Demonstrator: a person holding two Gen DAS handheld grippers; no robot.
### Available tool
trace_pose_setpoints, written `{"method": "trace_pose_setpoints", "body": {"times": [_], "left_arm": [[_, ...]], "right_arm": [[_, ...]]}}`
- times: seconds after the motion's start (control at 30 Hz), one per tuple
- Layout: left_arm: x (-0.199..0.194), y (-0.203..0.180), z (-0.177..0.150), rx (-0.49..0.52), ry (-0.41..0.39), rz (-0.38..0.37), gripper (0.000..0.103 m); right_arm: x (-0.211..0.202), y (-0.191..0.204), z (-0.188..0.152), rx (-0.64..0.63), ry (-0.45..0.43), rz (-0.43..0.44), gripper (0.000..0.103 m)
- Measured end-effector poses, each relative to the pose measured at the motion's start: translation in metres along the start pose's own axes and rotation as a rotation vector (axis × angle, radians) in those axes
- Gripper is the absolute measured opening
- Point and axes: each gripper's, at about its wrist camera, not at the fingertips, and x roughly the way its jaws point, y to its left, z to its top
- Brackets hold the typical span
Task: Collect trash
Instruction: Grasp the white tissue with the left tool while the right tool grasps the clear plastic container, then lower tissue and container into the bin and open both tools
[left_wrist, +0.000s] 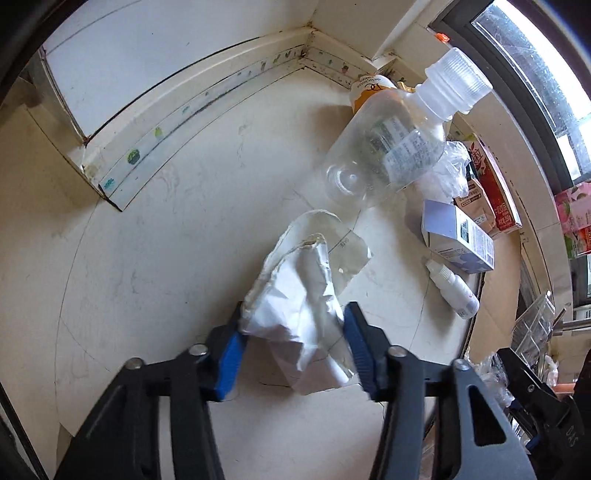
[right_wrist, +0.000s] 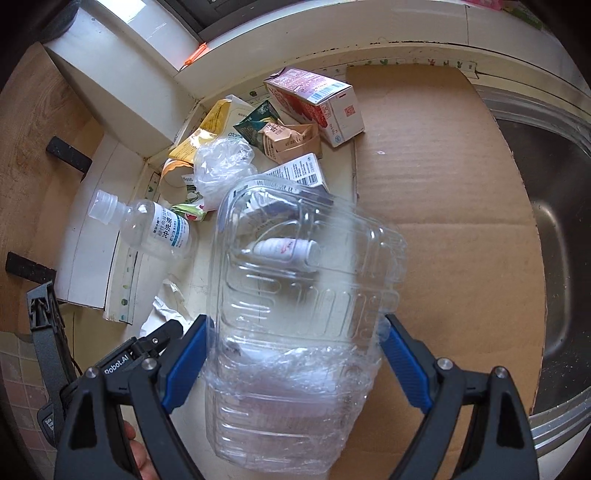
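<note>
Left wrist view is showing the left claw (left_wrist: 293, 347) pinching a crumpled white paper wrapper (left_wrist: 303, 295) between its blue pads (left_wrist: 229, 358), the wrapper's upper end spreading over the pale tabletop (left_wrist: 184, 221). Just beyond the wrapper, a clear plastic bottle (left_wrist: 388, 147) with a ribbed cap is lying on its side, pointing toward the window (left_wrist: 535, 74). To its right, a small lilac box (left_wrist: 458, 236) is sitting beside a little white dropper bottle (left_wrist: 454, 286), and a red carton (left_wrist: 495, 184) is leaning against the wall below the window. Right wrist view is showing the right claw (right_wrist: 295, 358) gripping a clear plastic clamshell container (right_wrist: 295, 295) across its width, both blue pads (right_wrist: 184, 358) pressing on its sides, the container hanging over the edge of a sheet of brown cardboard (right_wrist: 443, 184). Through the clear plastic, the dropper bottle is showing. Beyond it, the rest of the trash is lying piled in the corner: a crumpled clear bag (right_wrist: 221, 166), a squashed brown carton (right_wrist: 288, 140), a green packet (right_wrist: 255, 125), a yellow wrapper (right_wrist: 207, 129) and the red carton. A steel sink (right_wrist: 546, 203) is lying past the cardboard's far side.
</note>
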Motion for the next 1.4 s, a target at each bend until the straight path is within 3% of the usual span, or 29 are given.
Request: {"method": "trace_pose_setpoints", "body": {"times": [0.03, 0.17, 0.2, 0.57, 0.8, 1.03, 1.4], "left_arm": [[-0.002, -0.003, -0.001, 0.006, -0.010, 0.010, 0.040], [-0.014, -0.013, -0.008, 0.035, -0.055, 0.033, 0.035], [-0.017, -0.014, -0.010, 0.038, -0.062, 0.037, 0.019], [-0.077, -0.021, -0.052, 0.114, -0.142, 0.022, 0.021], [-0.115, -0.012, -0.087, 0.161, -0.178, 0.002, 0.021], [-0.151, 0.013, -0.148, 0.216, -0.184, -0.007, 0.021], [-0.175, 0.069, -0.256, 0.260, -0.159, 0.012, 0.021]], "right_arm": [[0.000, -0.001, 0.000, -0.001, 0.002, 0.004, 0.091], [-0.001, 0.001, 0.000, -0.012, 0.002, 0.019, 0.091], [-0.002, 0.002, -0.001, -0.017, 0.000, 0.021, 0.091], [-0.029, 0.009, -0.026, -0.080, -0.027, 0.049, 0.091], [-0.067, 0.013, -0.058, -0.103, -0.090, 0.063, 0.091], [-0.102, 0.020, -0.115, -0.125, -0.114, 0.071, 0.091], [-0.110, 0.028, -0.238, -0.200, -0.034, 0.052, 0.091]]}}
